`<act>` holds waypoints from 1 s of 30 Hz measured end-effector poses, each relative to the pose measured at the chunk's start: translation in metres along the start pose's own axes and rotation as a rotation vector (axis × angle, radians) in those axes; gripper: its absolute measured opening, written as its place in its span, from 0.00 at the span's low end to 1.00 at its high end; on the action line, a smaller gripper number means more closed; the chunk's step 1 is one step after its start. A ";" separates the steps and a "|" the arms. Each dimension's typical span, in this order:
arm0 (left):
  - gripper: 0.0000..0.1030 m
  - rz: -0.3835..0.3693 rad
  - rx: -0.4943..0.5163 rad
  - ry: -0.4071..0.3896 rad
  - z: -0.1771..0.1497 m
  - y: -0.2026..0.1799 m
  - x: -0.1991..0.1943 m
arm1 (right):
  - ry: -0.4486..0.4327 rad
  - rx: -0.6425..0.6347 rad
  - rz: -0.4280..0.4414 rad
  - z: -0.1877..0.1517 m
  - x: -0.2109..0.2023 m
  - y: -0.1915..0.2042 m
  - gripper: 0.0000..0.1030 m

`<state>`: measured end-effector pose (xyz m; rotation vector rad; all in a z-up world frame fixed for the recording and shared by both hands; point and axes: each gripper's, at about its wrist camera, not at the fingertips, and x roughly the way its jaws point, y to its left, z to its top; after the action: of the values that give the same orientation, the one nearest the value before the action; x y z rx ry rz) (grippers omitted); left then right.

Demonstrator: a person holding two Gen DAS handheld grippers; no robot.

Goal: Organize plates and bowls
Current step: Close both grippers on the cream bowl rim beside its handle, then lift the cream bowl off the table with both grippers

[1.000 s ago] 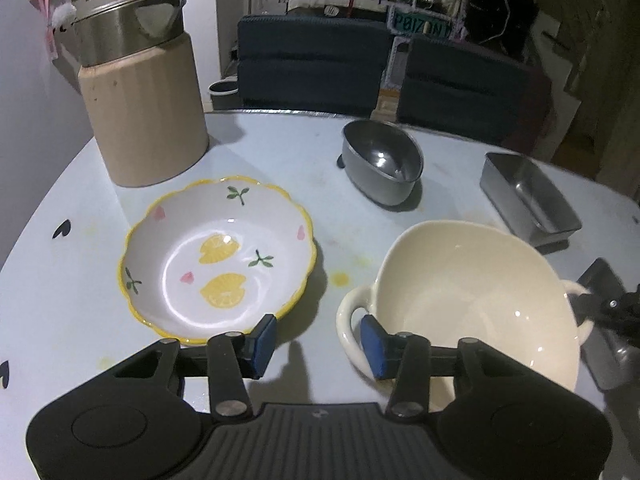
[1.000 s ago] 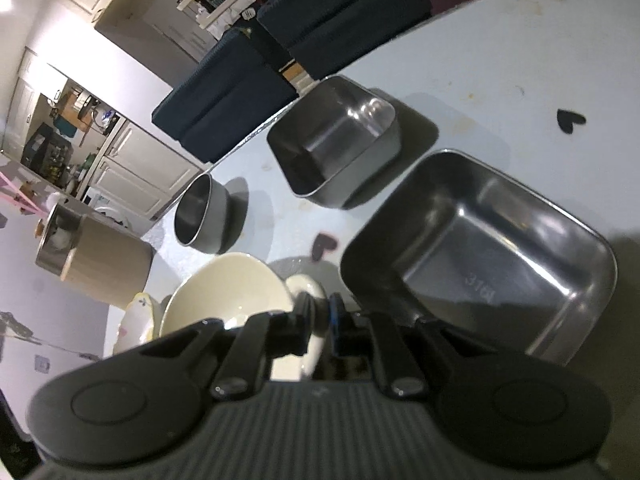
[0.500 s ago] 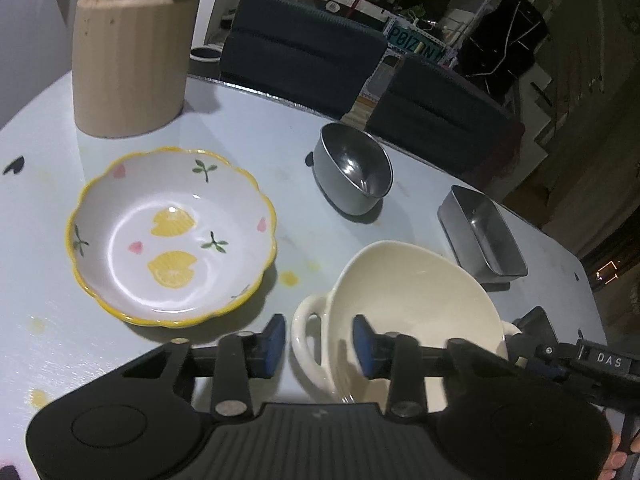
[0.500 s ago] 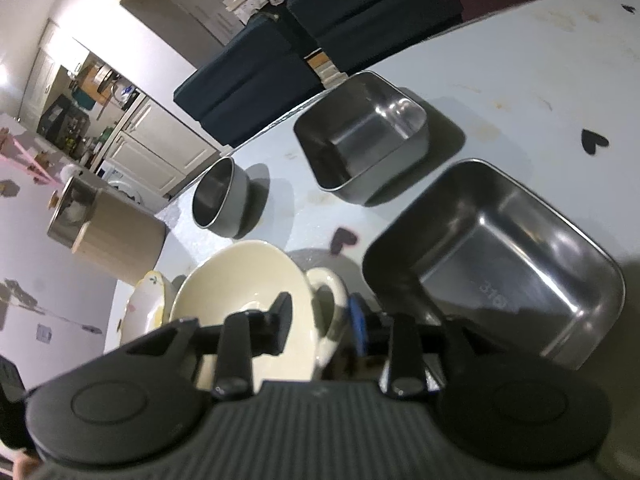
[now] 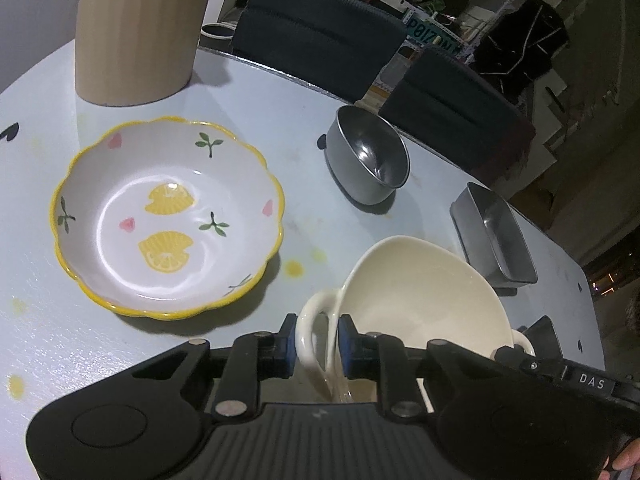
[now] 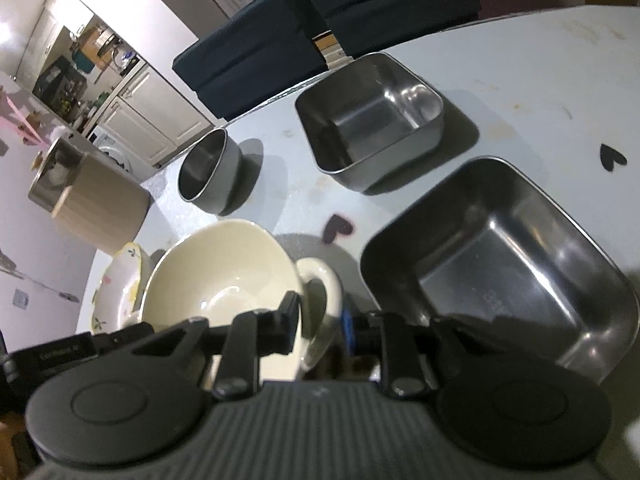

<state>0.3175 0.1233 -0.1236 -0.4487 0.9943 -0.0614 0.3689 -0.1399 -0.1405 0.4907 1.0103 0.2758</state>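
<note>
A cream two-handled bowl [image 5: 420, 300] is tilted above the table, held at both handles. My left gripper [image 5: 317, 342] is shut on its left handle [image 5: 310, 332]. My right gripper [image 6: 320, 320] is shut on its right handle [image 6: 320, 280]; the bowl shows in that view too [image 6: 224, 276]. A white lemon-print plate with a scalloped yellow rim [image 5: 168, 216] lies on the table to the bowl's left, seen edge-on in the right wrist view [image 6: 116, 284]. A round steel bowl [image 5: 366, 154] stands behind.
A beige ribbed canister [image 5: 140, 28] stands at the back left. A small steel tray [image 6: 370, 120] and a larger steel tray [image 6: 496, 264] lie to the right of the bowl. Dark blue chairs [image 5: 320, 28] stand beyond the table's [image 5: 440, 184] far edge.
My left gripper has closed on the bowl's left handle. My right gripper, shut beside the right handle a second ago, now clamps it. The bowl has risen and tilted.
</note>
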 end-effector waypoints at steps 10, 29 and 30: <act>0.22 -0.011 -0.038 -0.001 0.000 0.004 0.005 | 0.024 -0.021 -0.004 0.004 0.009 0.002 0.27; 0.24 0.052 0.038 -0.042 0.000 -0.006 0.002 | -0.020 -0.150 -0.048 0.002 0.005 0.018 0.26; 0.24 0.050 0.038 -0.046 0.000 -0.006 0.001 | -0.022 -0.153 -0.049 0.001 0.004 0.018 0.26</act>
<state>0.3191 0.1177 -0.1219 -0.3886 0.9577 -0.0245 0.3723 -0.1228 -0.1341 0.3291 0.9701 0.3013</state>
